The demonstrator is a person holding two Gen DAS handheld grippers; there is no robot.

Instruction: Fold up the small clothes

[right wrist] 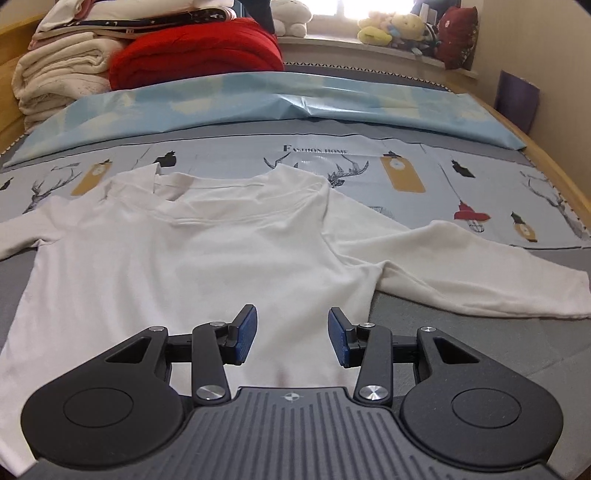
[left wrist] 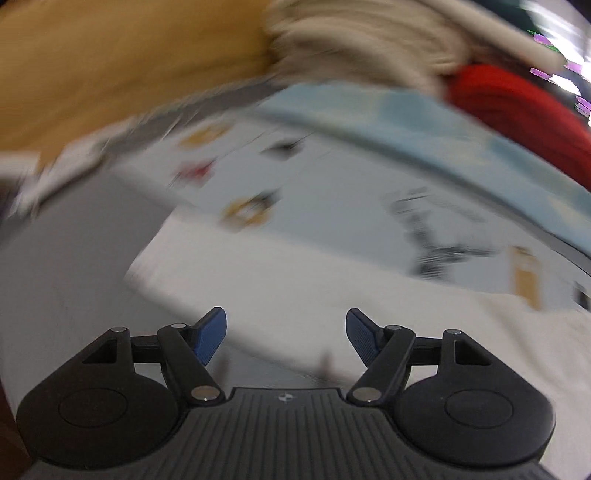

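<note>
A small white long-sleeved shirt lies flat on the bed, collar away from me, its right sleeve spread out to the right. My right gripper is open and empty, low over the shirt's lower hem. In the blurred left wrist view the shirt lies ahead and to the right, and my left gripper is open and empty over its edge.
A printed grey-blue sheet and a light blue cloth cover the bed. A stack of white folded blankets and a red one stand at the back left. Plush toys line the windowsill. The wooden bed frame runs along the right.
</note>
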